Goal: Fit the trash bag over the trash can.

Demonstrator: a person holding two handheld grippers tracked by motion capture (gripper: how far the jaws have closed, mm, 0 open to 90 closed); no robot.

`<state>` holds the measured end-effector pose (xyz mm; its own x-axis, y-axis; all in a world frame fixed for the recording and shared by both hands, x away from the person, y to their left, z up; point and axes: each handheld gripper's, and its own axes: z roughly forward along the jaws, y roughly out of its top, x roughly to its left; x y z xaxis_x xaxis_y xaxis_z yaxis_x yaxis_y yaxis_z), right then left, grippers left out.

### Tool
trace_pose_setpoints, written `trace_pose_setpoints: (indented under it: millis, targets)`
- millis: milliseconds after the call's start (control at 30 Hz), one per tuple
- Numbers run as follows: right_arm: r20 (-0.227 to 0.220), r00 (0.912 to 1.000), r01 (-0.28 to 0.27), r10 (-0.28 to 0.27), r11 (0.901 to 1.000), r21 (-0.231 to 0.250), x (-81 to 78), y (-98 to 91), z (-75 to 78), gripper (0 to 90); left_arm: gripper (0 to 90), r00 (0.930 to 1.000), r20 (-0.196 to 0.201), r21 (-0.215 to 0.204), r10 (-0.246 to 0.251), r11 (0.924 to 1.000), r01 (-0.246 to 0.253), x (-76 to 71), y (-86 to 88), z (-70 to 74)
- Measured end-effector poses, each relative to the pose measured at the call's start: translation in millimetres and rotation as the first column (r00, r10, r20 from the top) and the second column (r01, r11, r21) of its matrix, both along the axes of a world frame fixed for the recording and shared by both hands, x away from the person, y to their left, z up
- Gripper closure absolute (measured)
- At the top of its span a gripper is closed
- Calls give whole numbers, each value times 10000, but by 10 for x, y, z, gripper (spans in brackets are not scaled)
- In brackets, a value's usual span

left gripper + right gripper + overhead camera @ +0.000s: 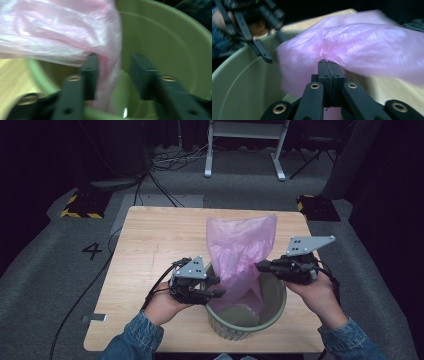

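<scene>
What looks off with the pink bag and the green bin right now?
The pink bag isn't lining the green bin: most of it stands bunched above the rim. The right gripper pinches it; the left gripper is open around a fold.

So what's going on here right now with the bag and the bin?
A person is fitting a pink plastic bag into a green bin on the wooden table. The right gripper is pinched shut on a fold of the bag above the bin's rim. The left gripper sits at the opposite rim with its jaws apart, the bag's film lying between them but not pressed. Most of the bag stands up out of the bin, not yet spread over the rim.
</scene>
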<state>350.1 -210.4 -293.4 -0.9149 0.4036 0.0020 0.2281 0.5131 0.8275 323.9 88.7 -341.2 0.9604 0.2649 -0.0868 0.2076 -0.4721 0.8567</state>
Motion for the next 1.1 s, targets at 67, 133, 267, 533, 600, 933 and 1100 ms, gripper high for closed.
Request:
trace_pose_setpoints:
  millis: [67,133,267,533,600,933,1100]
  targets:
    - [-81,9996,-275,272,9988,-408,-48,66,-47,898,437,9995,297,82,-134,9999,132,-45,-44,19]
    - [-318,9983,-506,484,9961,-729,-82,132,-95,898,411,9990,414,156,-175,9997,168,-60,-71,37]
    - [-547,9951,-887,829,9895,-1144,-175,235,-141,897,431,9978,546,436,-389,9984,366,-101,-141,74]
    - [-1019,9875,-1373,1204,9741,-1797,-356,375,-232,891,750,9980,388,555,-495,9973,473,-165,-151,71]
    - [-1076,9878,-1309,1125,9745,-1824,-386,345,-234,869,825,9986,310,441,-439,9981,425,-164,-95,73]
    - [-803,9967,103,-150,9983,-578,-338,-7,-111,519,897,9990,262,492,-365,9982,352,-185,-12,39]
    - [312,9930,1145,-1139,9932,-190,-334,-100,12,456,895,9998,90,351,-167,9993,163,-142,4,21]
